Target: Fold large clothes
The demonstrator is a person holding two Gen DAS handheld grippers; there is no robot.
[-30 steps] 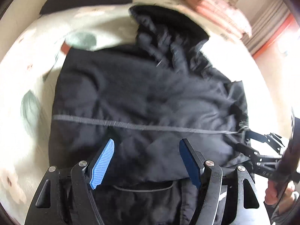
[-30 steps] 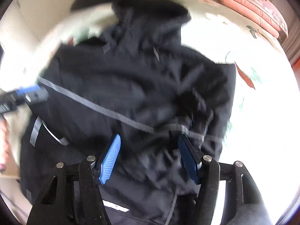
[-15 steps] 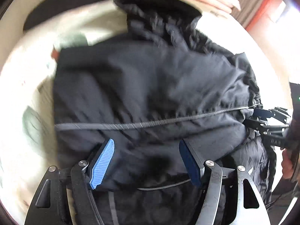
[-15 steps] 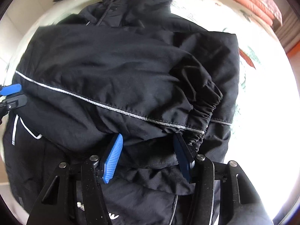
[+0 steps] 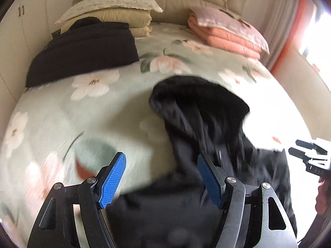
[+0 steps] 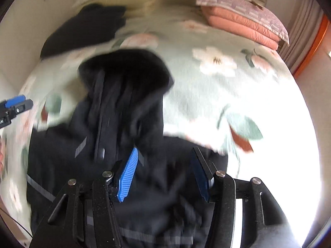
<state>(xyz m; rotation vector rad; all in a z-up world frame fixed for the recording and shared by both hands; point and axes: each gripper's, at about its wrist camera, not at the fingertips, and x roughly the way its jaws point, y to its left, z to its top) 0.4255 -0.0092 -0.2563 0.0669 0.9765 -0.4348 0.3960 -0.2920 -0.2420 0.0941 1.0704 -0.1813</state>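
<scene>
On the floral bedspread [image 5: 99,107], the black hooded jacket [image 6: 128,165] lies partly folded, hood at twelve o'clock; left gripper [image 5: 161,177] and right gripper [image 6: 163,173] both gape apart, empty; final folds remain.

No readable text (frames blurred by motion).

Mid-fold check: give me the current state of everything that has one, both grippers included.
Black jacket: lying on the bed, hood end toward the pillows.
Left gripper: open, gripping nothing.
Right gripper: open, over the jacket.
Dark garment: folded, by the pillows.
Pink quilt: folded, stacked.
</scene>
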